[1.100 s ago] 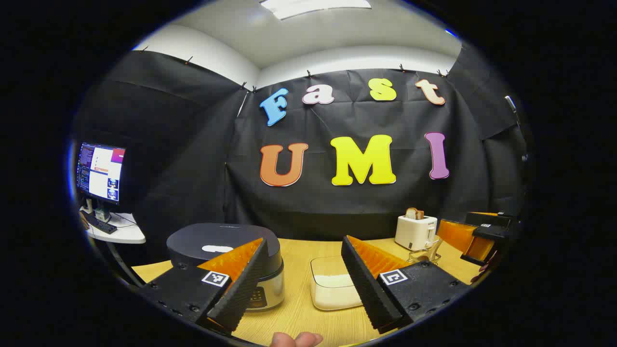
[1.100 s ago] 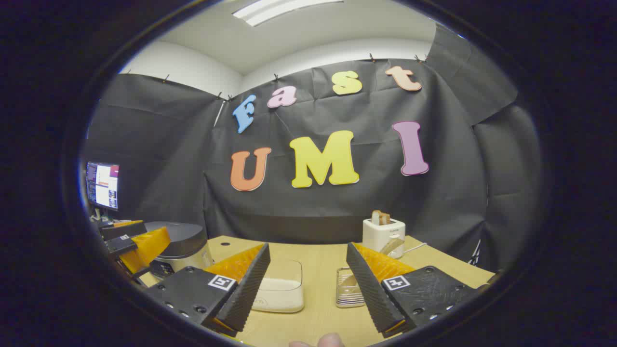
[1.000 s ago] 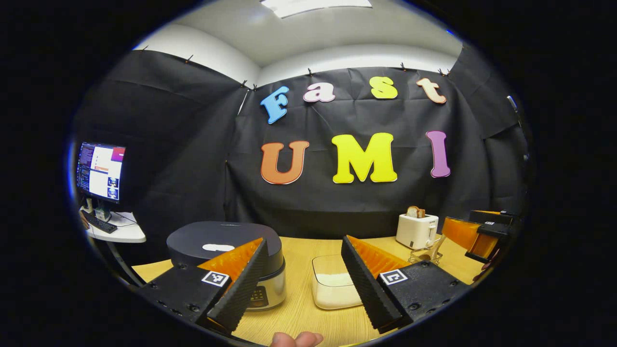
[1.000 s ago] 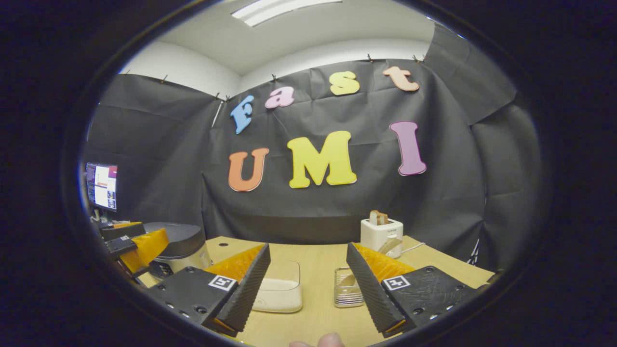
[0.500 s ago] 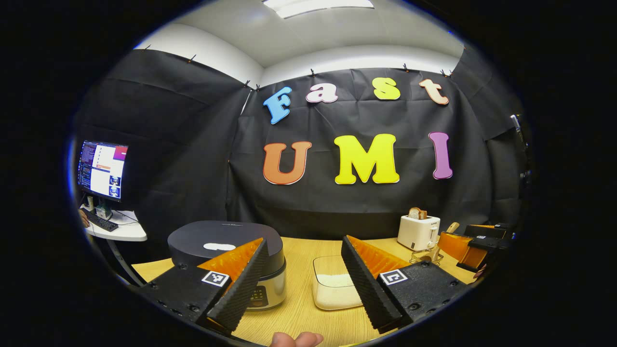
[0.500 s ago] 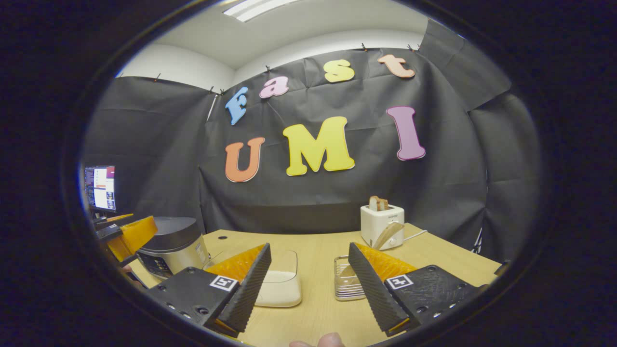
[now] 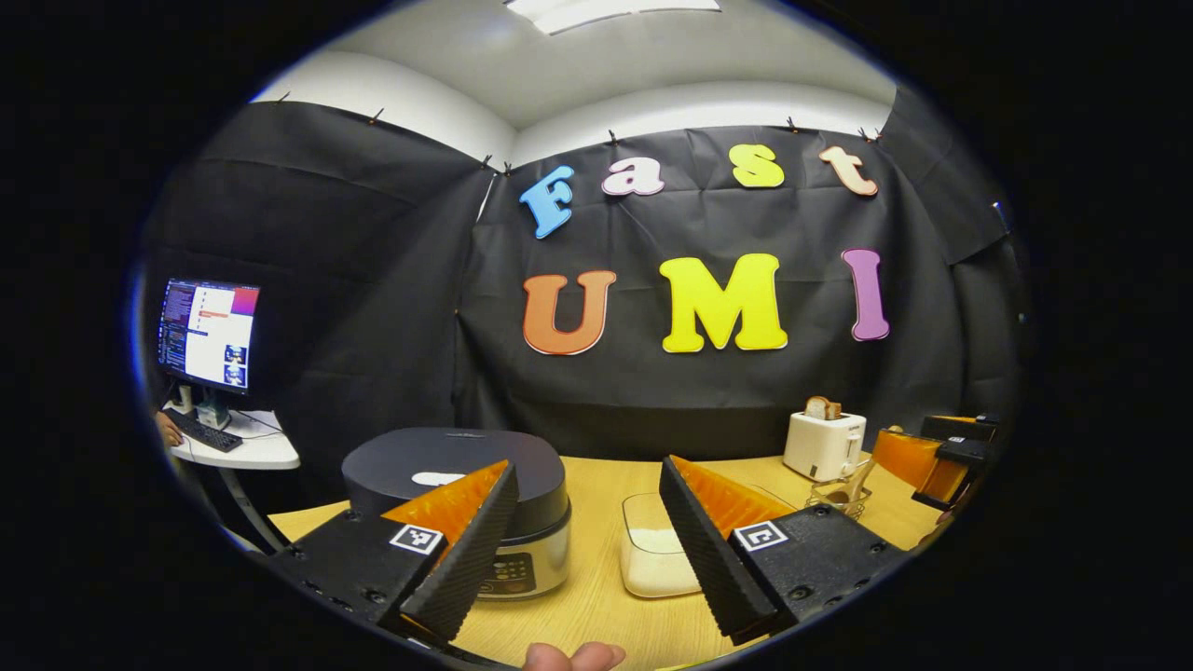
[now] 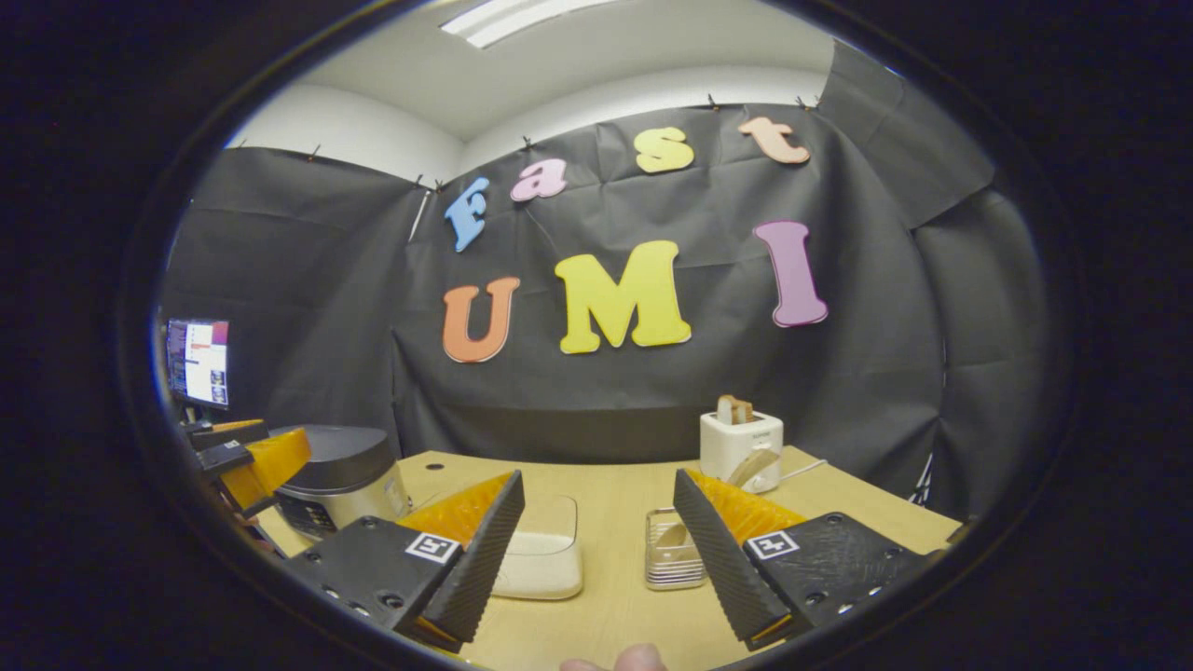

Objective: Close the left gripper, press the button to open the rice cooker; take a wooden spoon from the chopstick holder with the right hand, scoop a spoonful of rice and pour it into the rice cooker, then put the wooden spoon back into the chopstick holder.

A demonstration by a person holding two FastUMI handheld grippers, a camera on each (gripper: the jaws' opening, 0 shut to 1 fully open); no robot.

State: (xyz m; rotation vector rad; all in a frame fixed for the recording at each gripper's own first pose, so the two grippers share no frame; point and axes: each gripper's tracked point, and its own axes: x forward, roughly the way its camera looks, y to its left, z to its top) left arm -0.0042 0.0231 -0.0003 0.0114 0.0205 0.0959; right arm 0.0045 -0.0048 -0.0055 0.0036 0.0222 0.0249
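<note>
The rice cooker (image 7: 522, 522), dark lid down over a silver body, stands on the wooden table (image 7: 596, 606) just beyond my left gripper (image 7: 587, 587), which is open and holds nothing. A clear box of rice (image 7: 652, 559) sits to its right. The metal chopstick holder (image 7: 836, 501) with the wooden spoon (image 7: 862, 480) stands further right. In the right gripper view my right gripper (image 8: 596, 582) is open and empty above the table, with the rice box (image 8: 541, 559) and chopstick holder (image 8: 673, 559) ahead and the rice cooker (image 8: 345, 485) at far left.
A white toaster (image 8: 741, 447) with bread stands at the back of the table. A monitor (image 7: 207, 335) and keyboard sit on a small white desk at left. The other gripper (image 8: 247, 466) hovers near the cooker. A fingertip (image 7: 573, 657) shows at the bottom edge.
Both grippers have shifted slightly: the left view has swung a little to the left, the right gripper dipped and came back up. Both stay open and empty.
</note>
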